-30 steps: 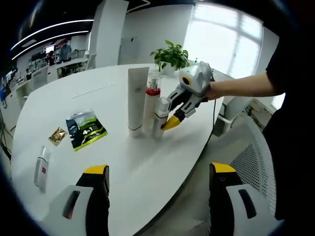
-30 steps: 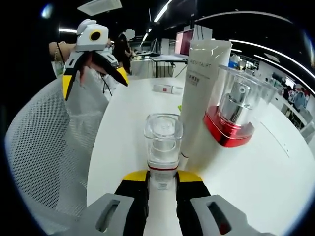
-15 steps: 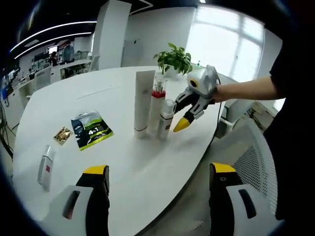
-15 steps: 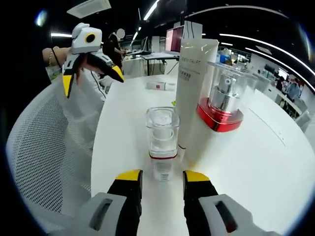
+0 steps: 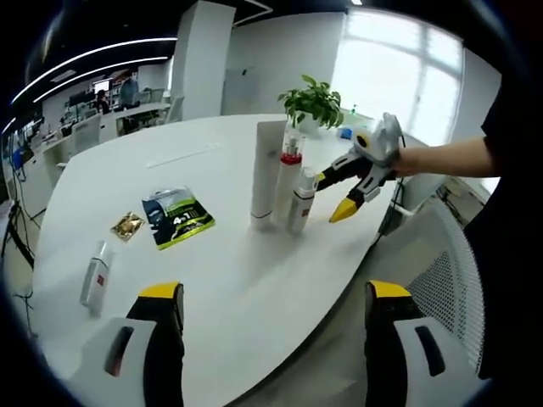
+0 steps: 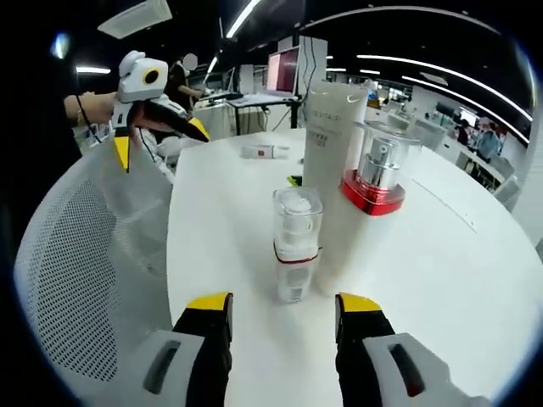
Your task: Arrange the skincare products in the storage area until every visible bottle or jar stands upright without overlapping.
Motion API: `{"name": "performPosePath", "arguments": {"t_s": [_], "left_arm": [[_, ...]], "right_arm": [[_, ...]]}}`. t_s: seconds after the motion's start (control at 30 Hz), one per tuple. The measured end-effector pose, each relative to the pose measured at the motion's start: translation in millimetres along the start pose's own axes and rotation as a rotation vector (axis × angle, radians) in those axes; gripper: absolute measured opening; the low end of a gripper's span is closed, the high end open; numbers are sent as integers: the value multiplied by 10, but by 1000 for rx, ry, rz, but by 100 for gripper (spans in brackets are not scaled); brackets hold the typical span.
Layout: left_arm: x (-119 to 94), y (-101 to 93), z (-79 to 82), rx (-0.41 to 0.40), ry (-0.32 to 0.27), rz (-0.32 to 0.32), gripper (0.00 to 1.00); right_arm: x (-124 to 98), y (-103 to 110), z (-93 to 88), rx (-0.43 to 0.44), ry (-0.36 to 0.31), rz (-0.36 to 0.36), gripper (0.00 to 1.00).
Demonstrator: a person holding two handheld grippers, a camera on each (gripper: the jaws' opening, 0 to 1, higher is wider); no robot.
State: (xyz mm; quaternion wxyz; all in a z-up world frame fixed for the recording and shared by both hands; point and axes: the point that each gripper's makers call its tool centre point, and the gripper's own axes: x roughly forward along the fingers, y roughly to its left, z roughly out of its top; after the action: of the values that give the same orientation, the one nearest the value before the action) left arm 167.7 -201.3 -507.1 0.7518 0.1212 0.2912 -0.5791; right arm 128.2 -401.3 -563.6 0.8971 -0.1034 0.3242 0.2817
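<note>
Skincare bottles [image 5: 287, 182] upright on white office table [image 5: 229, 280].

bright window [image 5: 407, 68] glare | ceiling strip lights | sharp | fisheye-bent edges

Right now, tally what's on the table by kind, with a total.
Upright skincare containers, grouped: 3 (white tube, red-collared pump bottle, small clear-capped bottle)
Bottle lying flat: 1 (small white bottle)
Flat sachets: 2 (dark green packet, small gold packet)
Potted plant: 1
Total: 7
</note>
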Motion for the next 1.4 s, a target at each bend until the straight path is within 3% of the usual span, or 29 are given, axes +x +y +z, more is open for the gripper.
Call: {"name": "performPosePath", "arguments": {"t_s": [0.37,0.57,1.07,1.4], "left_arm": [[-96,16,-82,-2,6,9,83],[-130,45,-75,-11,-7,-1,82],[-209,134,-57,-9,-16,17,82],[-282,216,-41,-16,-22,42,82]], "right_arm": [[-161,219,136,89,-82,-73,57],[-233,323,200,166,-113,-112,67],[-359,489,271,233,-128,-173,92],[-395,548,463,256,-182,-194,99]]}}
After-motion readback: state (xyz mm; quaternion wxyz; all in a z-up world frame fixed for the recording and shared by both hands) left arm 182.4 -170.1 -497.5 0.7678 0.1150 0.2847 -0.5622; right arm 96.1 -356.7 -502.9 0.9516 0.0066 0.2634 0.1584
